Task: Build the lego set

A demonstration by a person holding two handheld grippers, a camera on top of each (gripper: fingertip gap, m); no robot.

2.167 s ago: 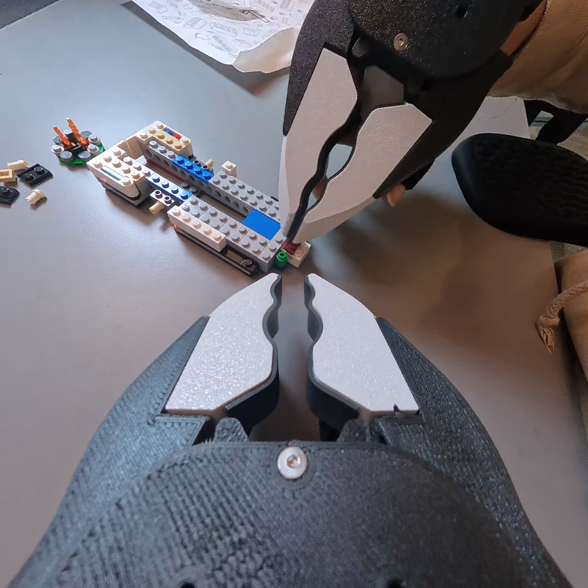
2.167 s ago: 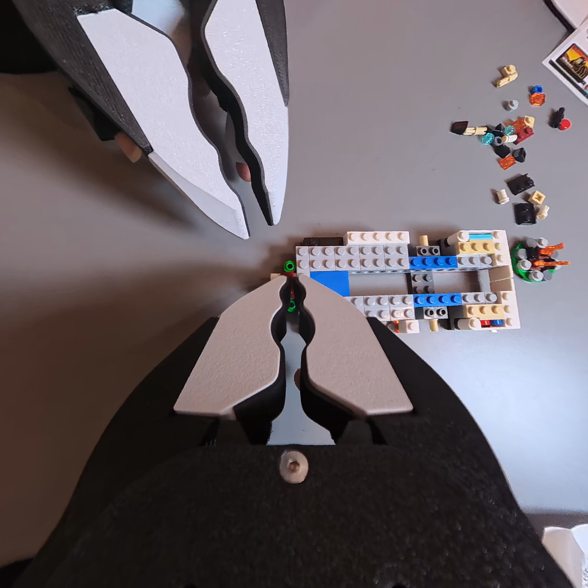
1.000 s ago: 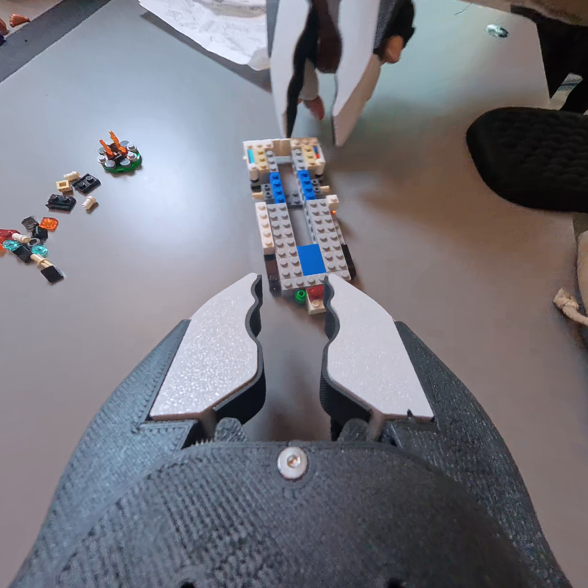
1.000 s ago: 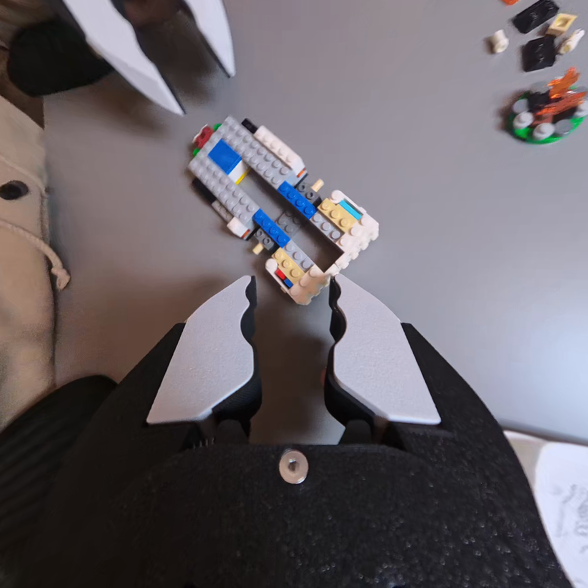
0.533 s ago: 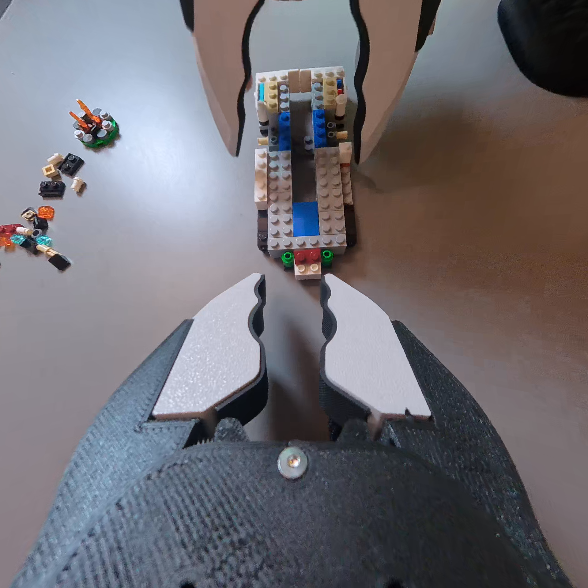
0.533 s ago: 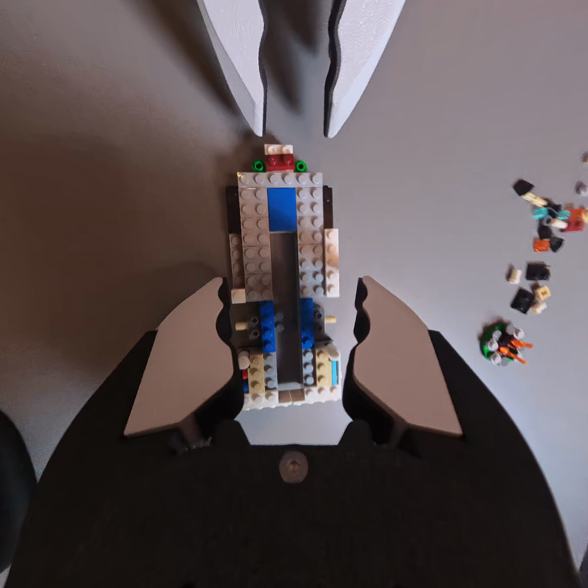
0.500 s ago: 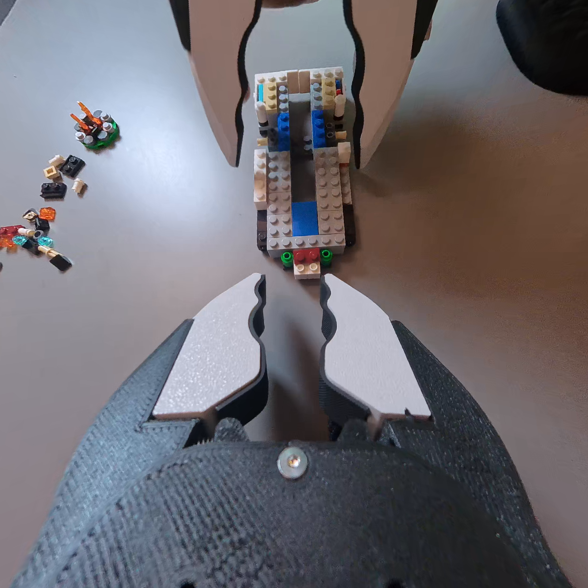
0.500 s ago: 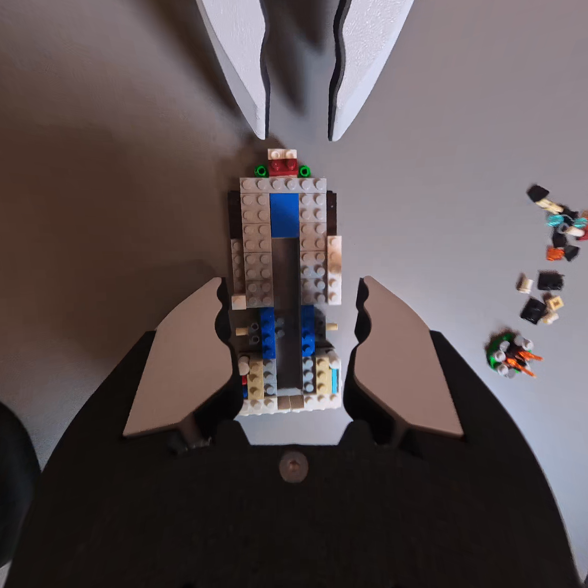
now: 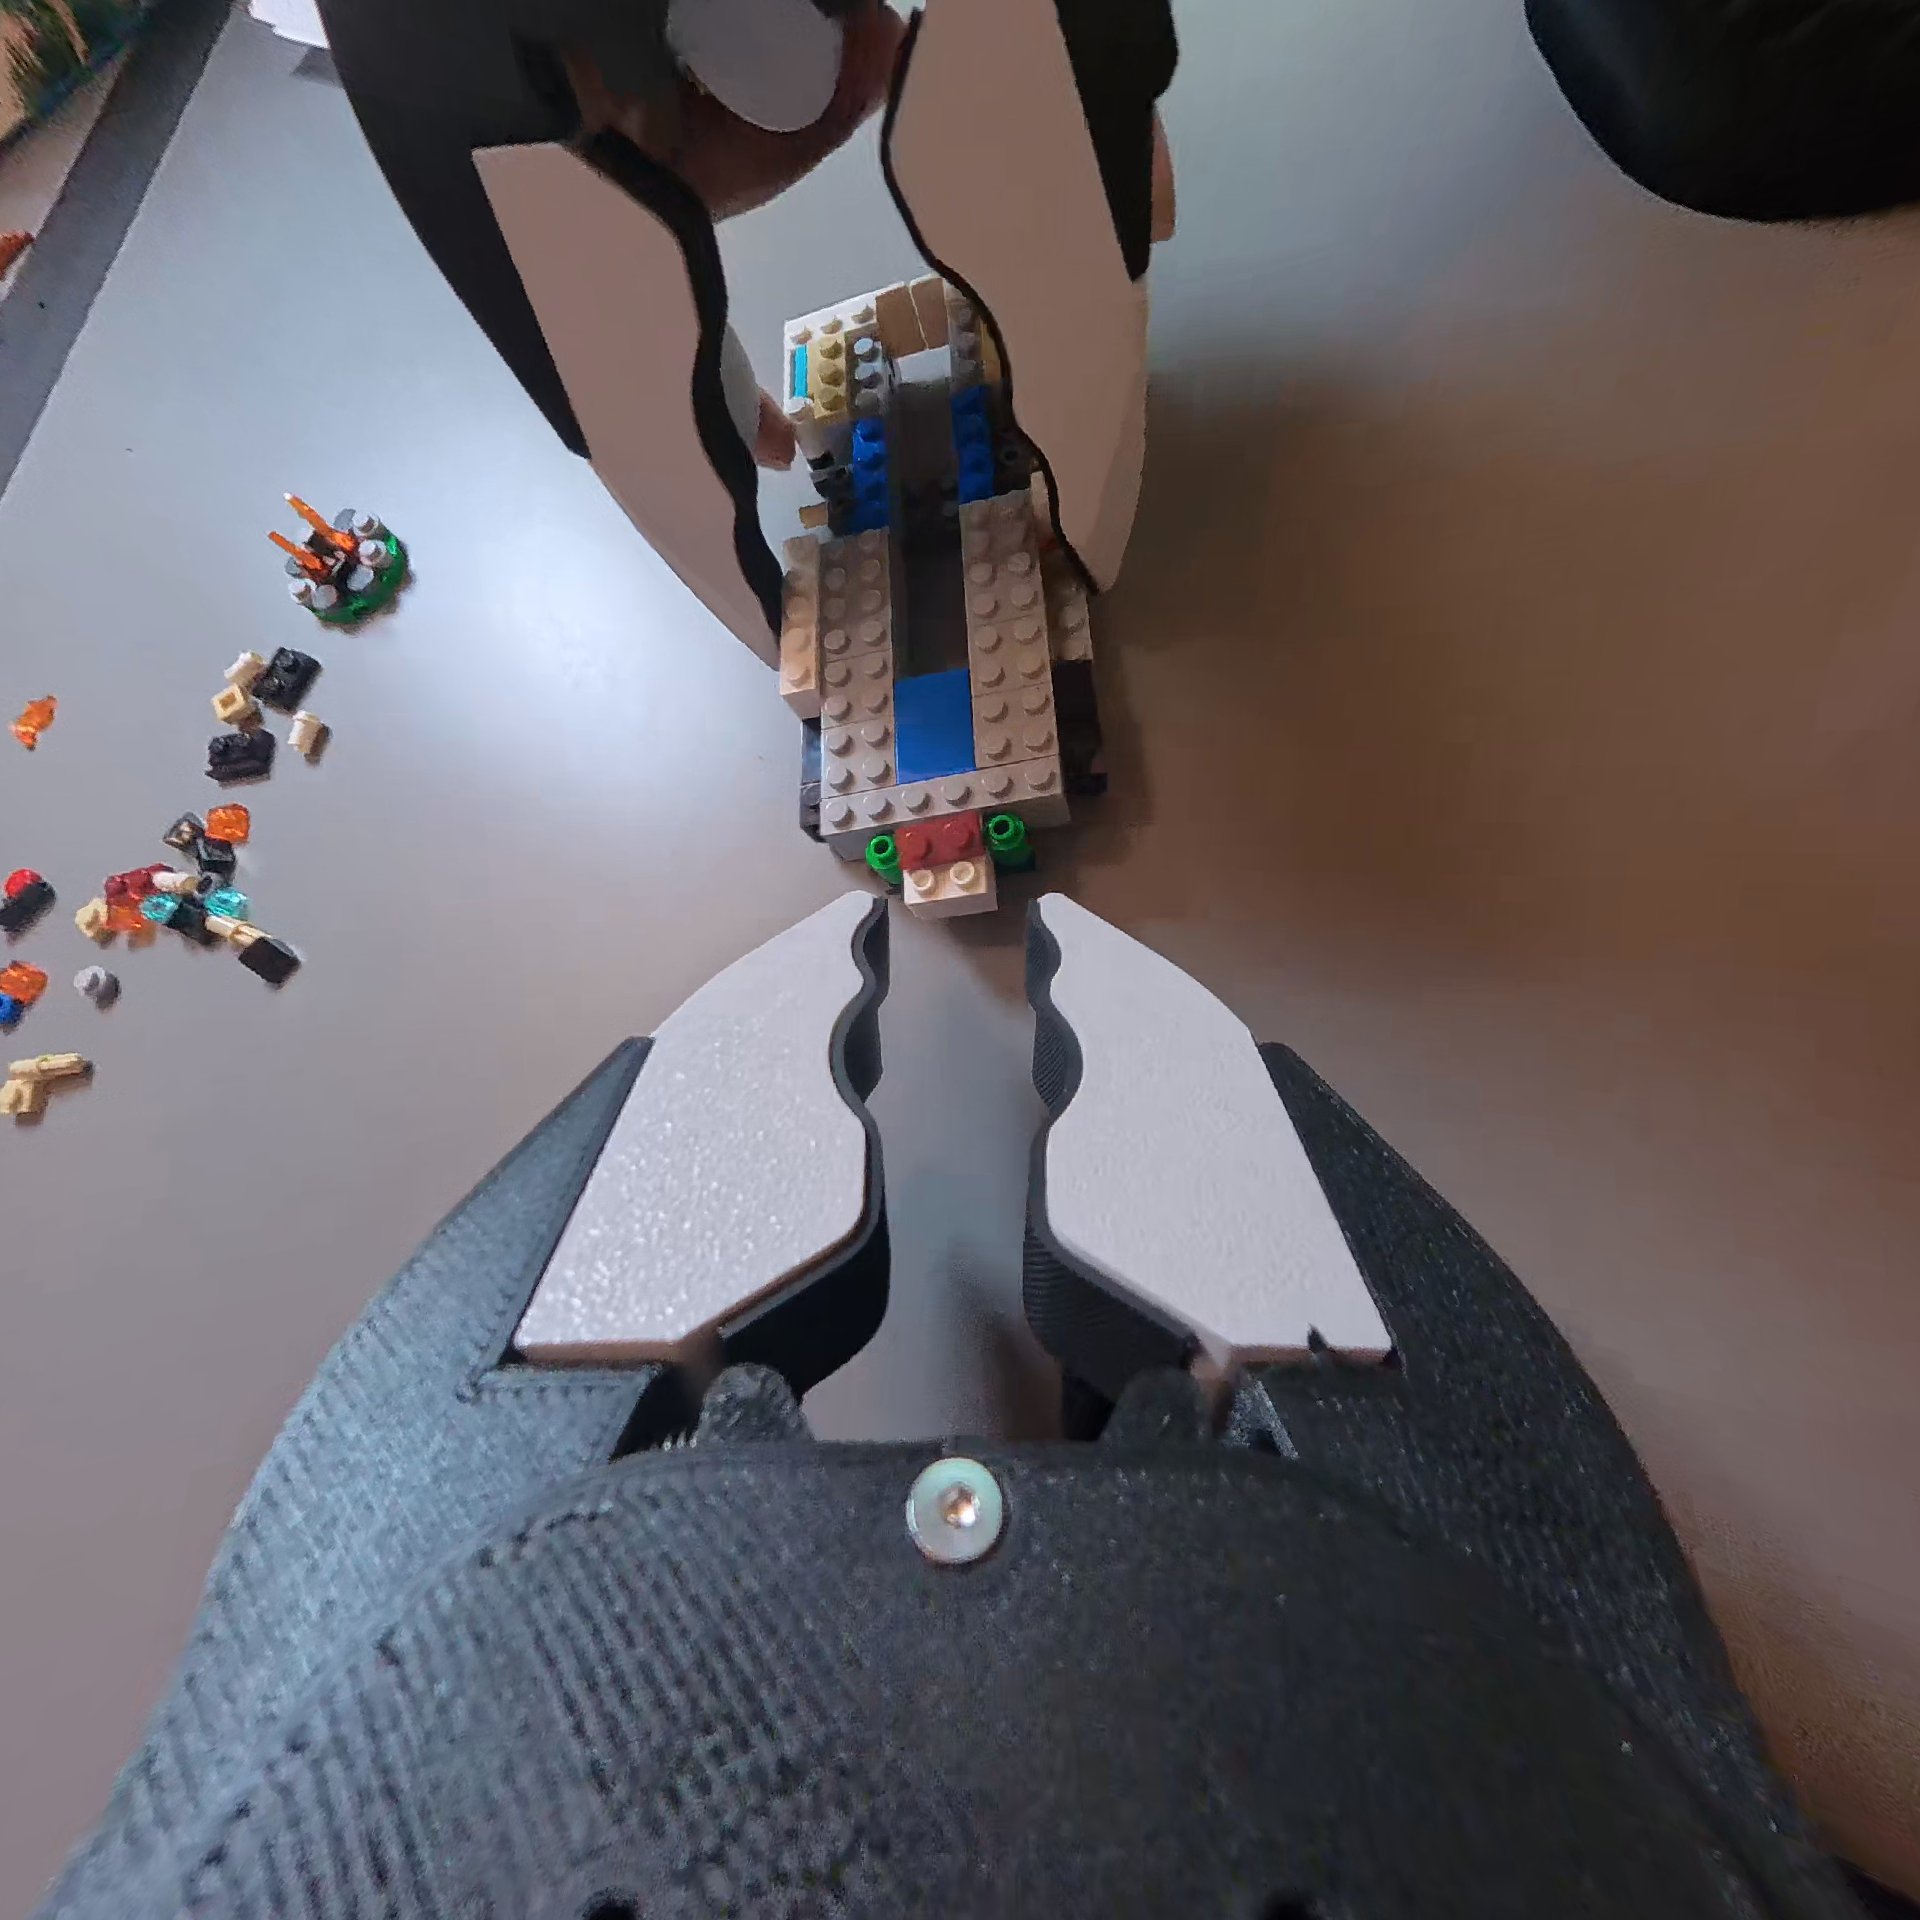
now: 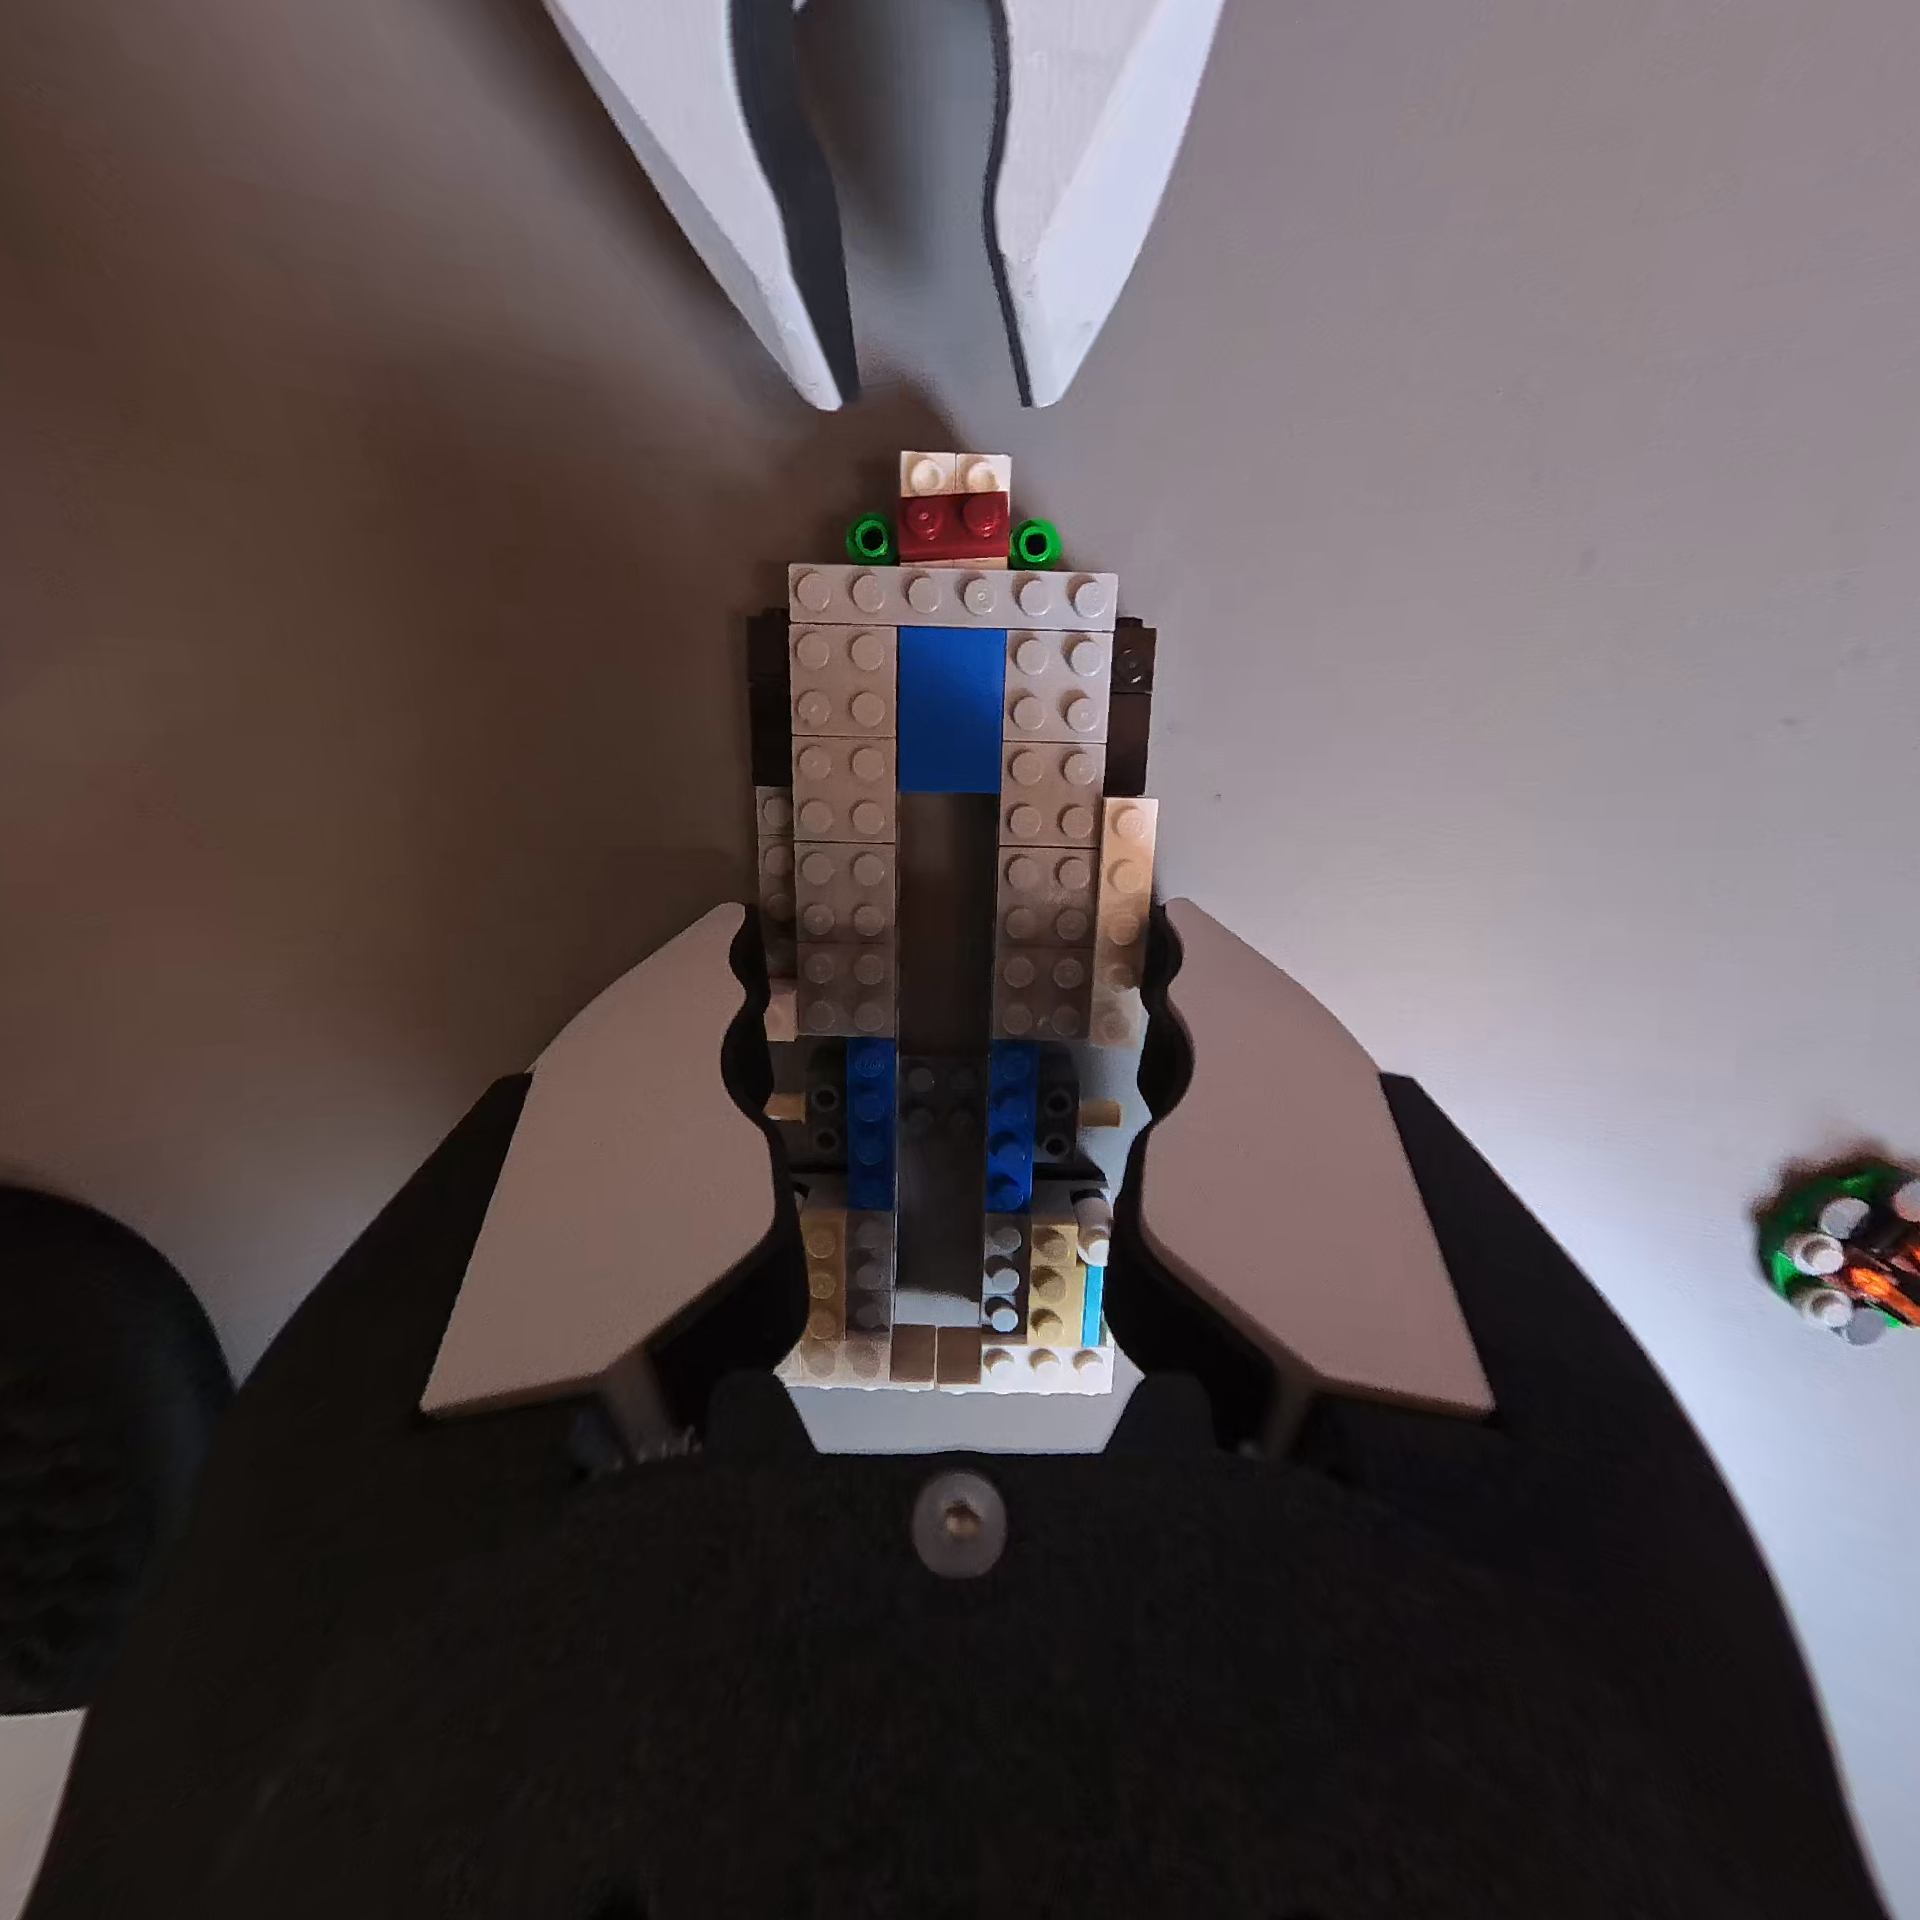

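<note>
A long brick model of grey, blue, tan and white bricks lies on the grey table. It also shows in the right wrist view. My right gripper straddles the model's far half, and both pads press on its side plates. It shows from the front in the left wrist view. My left gripper is open and empty. Its tips stand just short of the small white and red bricks between two green studs at the model's near end. It shows at the top of the right wrist view.
Several small loose pieces lie scattered to the left. A green round plate with orange flame pieces stands beyond them and shows in the right wrist view. A black chair is at the table's edge.
The right gripper let go of the model's end, swung round to its other end, opened wide and closed onto its sides. The left gripper's jaws narrowed and moved nearer the small white brick.
</note>
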